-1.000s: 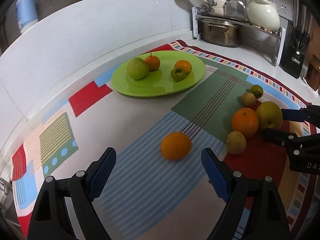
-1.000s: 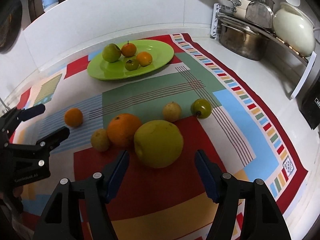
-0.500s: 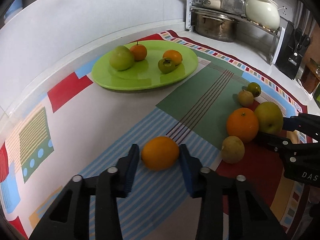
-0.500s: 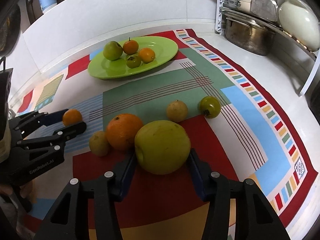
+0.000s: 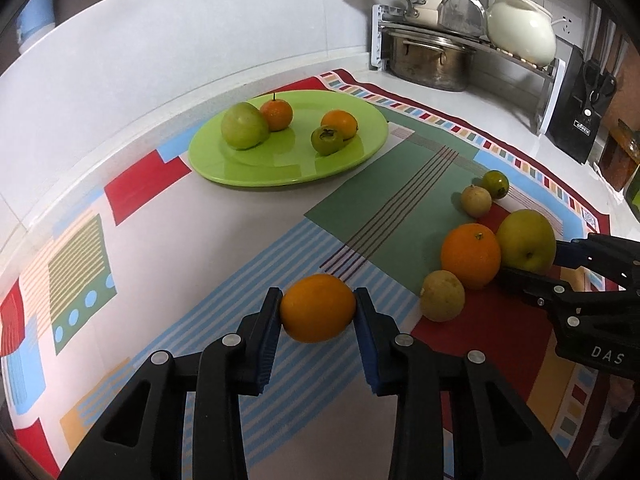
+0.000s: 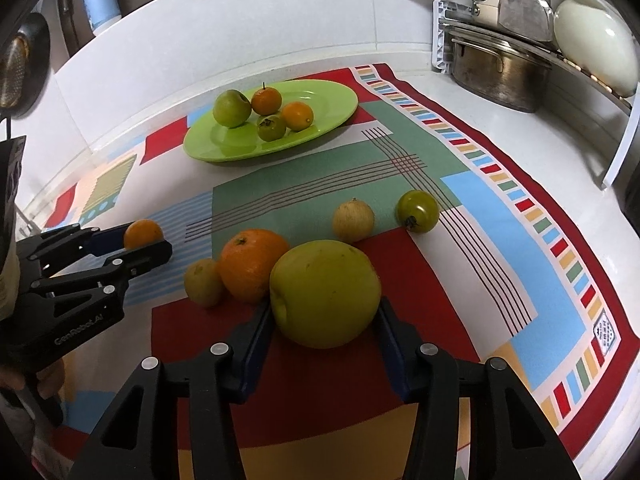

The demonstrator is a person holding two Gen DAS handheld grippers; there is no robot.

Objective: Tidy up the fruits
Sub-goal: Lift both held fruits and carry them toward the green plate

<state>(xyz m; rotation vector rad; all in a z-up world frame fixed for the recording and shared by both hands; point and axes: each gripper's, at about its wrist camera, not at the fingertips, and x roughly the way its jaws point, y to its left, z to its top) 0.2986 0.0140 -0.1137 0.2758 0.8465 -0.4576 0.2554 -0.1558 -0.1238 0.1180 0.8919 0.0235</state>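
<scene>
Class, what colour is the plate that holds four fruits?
Bright lime green; the plate shows best in the left wrist view.

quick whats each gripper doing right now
Left gripper: shut on the small orange, both pads touching its sides.
Right gripper: shut on the large yellow-green apple, which sits on the mat beside the big orange.

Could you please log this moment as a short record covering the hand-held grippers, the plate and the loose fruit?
left hand-held gripper: shut on small orange
right hand-held gripper: shut on large yellow-green apple
green plate: holds four fruits, one green apple, two small oranges, one green persimmon
loose on mat: big orange, two pale round fruits, one green persimmon
background: steel pot on rack
</scene>
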